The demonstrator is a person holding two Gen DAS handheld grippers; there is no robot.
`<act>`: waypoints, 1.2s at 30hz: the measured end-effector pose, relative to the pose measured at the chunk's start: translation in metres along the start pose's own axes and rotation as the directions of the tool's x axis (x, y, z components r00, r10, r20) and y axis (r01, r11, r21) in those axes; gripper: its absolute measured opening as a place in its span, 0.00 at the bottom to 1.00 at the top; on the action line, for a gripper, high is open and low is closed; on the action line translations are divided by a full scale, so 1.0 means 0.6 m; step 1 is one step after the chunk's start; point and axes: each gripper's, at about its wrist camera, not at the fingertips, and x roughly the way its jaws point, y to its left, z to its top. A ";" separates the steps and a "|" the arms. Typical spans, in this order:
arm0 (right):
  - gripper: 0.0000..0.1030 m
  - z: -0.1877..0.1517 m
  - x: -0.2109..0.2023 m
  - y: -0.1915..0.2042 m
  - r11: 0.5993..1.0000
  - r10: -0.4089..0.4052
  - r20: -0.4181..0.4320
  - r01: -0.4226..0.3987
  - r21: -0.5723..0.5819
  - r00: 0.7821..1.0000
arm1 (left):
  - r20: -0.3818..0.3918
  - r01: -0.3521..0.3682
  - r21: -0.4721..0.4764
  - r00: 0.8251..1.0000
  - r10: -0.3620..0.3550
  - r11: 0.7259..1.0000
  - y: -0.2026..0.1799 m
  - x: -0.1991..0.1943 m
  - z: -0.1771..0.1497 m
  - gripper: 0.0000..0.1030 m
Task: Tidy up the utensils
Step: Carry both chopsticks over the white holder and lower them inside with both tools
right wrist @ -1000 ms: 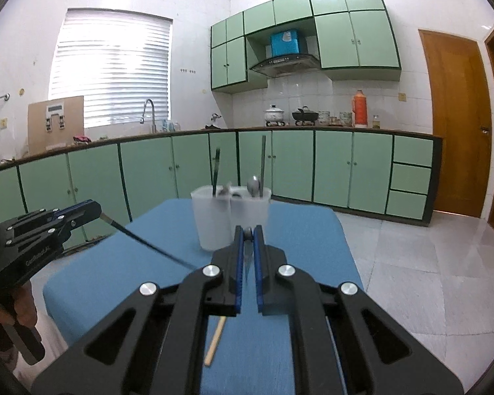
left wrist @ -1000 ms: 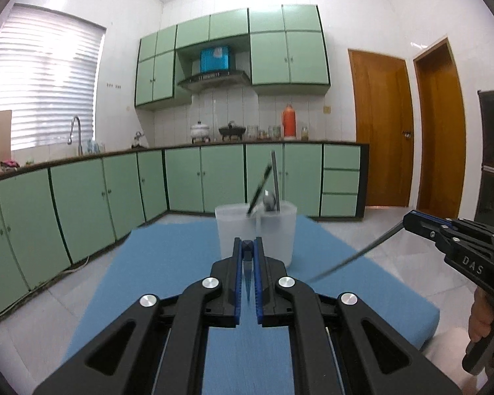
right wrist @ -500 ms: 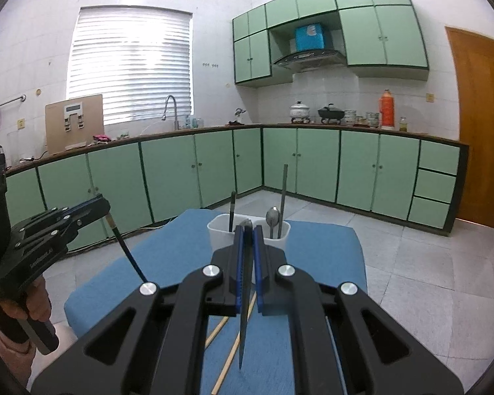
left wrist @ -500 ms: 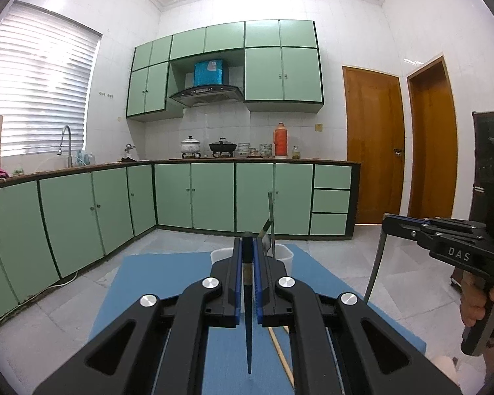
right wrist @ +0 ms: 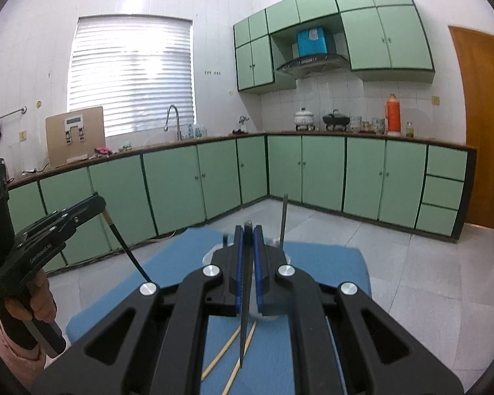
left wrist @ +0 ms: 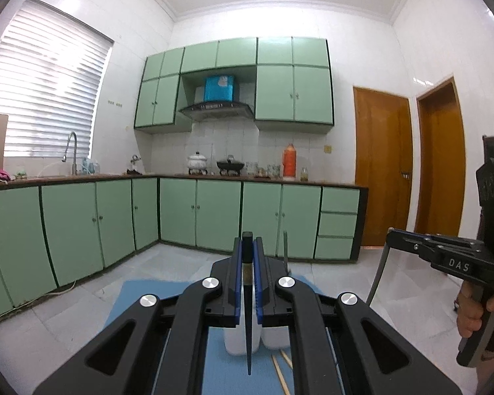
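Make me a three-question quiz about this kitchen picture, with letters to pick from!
1. Where do the wooden chopsticks lie?
A. on the blue mat
B. in the sink
C. on the stove

2. What colour is the tall flask on the counter?
A. green
B. orange
C. black

3. What is the left gripper doing?
A. open, empty
B. shut on a dark chopstick
C. shut on a spoon

Answers: 1 A, the pale sticks rest on the mat; 2 B, it is bright orange; 3 B, the fingers pinch a dark stick that hangs down.
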 end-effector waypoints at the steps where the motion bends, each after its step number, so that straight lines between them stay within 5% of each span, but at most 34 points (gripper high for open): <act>1: 0.05 0.012 0.005 -0.005 1.000 -0.004 0.014 0.004 0.007 1.000 | 0.013 -0.005 0.000 1.000 0.005 1.000 0.001 0.004 0.007 0.06; 16: 0.05 0.124 0.116 -0.067 0.995 -0.097 0.165 0.093 0.032 0.981 | 0.170 -0.033 0.005 0.985 0.032 0.999 -0.006 0.121 0.076 0.06; 36: 0.05 -0.003 0.280 -0.099 0.991 -0.103 -0.070 0.108 0.073 0.992 | -0.080 -0.053 -0.013 0.995 0.052 0.998 0.029 0.294 -0.042 0.06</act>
